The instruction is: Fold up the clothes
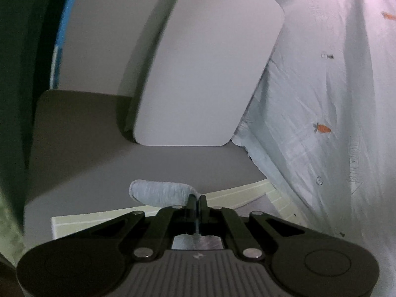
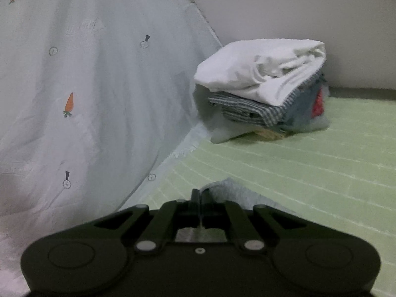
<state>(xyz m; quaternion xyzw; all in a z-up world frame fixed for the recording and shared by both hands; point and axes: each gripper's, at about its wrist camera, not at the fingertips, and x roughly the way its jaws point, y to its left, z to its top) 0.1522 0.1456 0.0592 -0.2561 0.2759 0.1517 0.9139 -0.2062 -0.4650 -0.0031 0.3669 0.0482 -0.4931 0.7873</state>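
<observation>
Left wrist view: the left gripper (image 1: 197, 199) has its jaws clenched on a fold of grey knit cloth (image 1: 160, 193), which bulges out to the left of the fingertips just above a pale green striped mat (image 1: 237, 193). Beyond it stand a grey board with rounded corners (image 1: 205, 74) and a lower grey surface (image 1: 99, 148). To the right hangs a pale printed garment (image 1: 321, 99) carrying small orange carrots (image 1: 323, 128), round button-like marks and a faint embossed block of lettering (image 1: 355, 163) too blurred to read.

In the right wrist view, the right gripper (image 2: 199, 198) likewise has its jaws clenched, pinching the grey knit cloth (image 2: 230, 190), whose edge lies on the green mat (image 2: 309, 168) to the right of the fingertips. The same carrot-print garment (image 2: 99, 86) hangs at left, with a carrot (image 2: 69, 104) and an arrow-shaped embossed label (image 2: 85, 27) whose writing cannot be made out. Farther back on the mat, against a plain wall (image 2: 297, 7), sits a stack of folded clothes (image 2: 262, 89): a white piece on top, blue-and-white checked fabric under it, and a denim-blue item with a red patch at the right.
</observation>
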